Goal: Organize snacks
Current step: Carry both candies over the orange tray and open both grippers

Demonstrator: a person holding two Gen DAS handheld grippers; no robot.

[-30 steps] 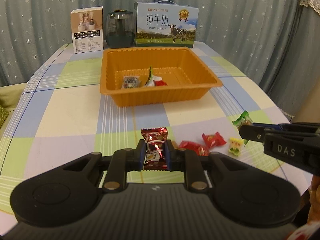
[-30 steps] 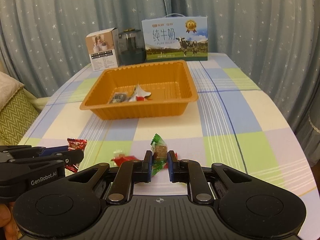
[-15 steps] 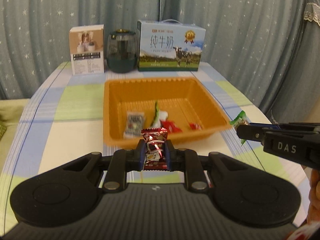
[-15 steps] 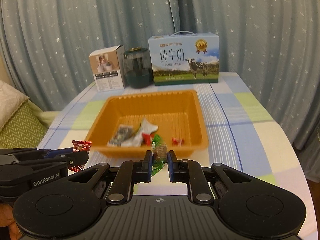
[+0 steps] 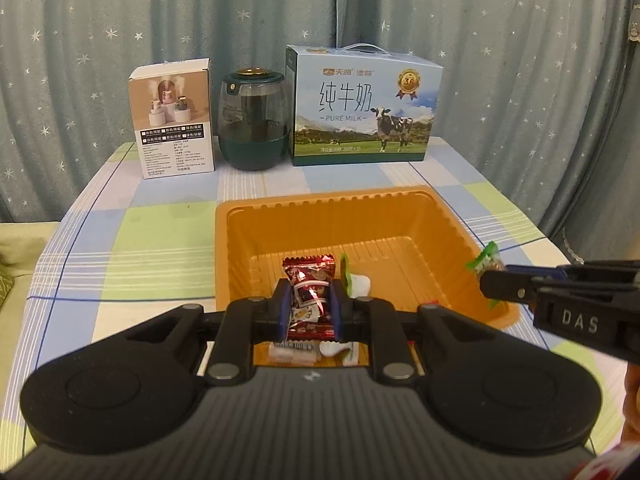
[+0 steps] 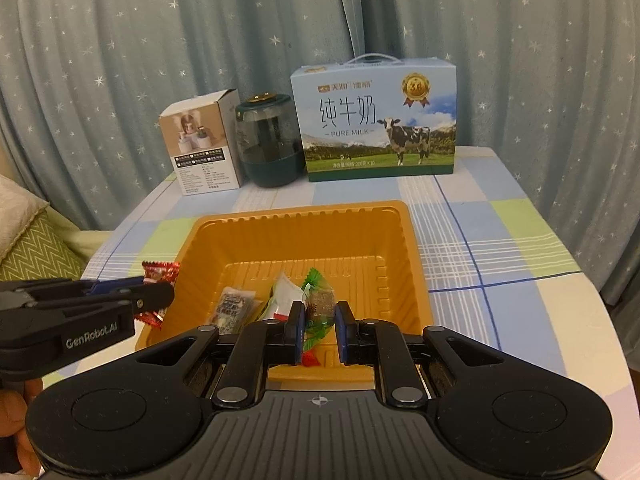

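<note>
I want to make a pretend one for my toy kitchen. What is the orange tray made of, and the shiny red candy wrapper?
The orange tray looks like thin moulded plastic: ribbed walls, a soft sheen. The red candy wrapper in the left gripper seems to be glossy foil or plastic film, as it crinkles and glints; which one I cannot tell.

The near rim of the orange tray (image 5: 460,220) and part of the wrapped snacks (image 6: 234,304) inside are being hidden by gripper bodies; small print on the white box (image 5: 176,152) is being rendered illegible.
</note>
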